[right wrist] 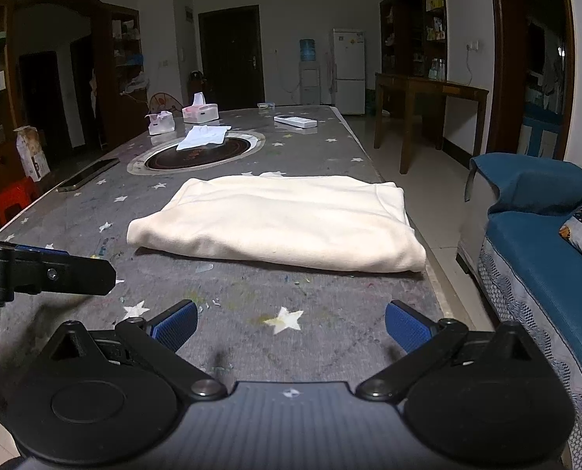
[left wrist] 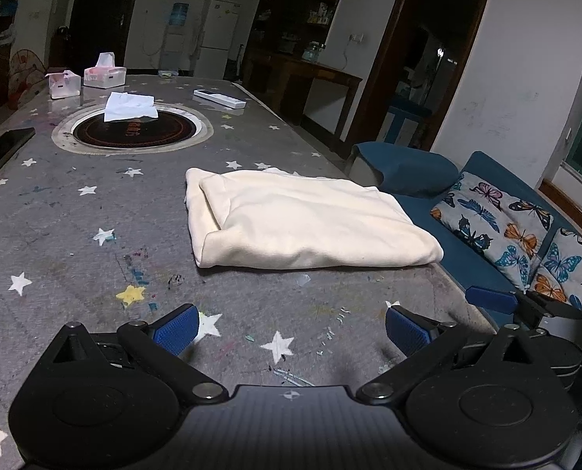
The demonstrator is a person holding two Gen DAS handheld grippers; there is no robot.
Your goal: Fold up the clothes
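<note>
one folded garment, two tissue boxes, one phone

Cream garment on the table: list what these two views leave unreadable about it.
- Cream garment: its type is unclear in both views; folded layers hide sleeves and collar.
- Its underside: hidden against the table.
- Its far edge, right wrist view: foreshortened, layers uncountable.
- Both open grippers hold nothing.

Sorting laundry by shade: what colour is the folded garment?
Cream, plain; right wrist view shows it best.
</note>
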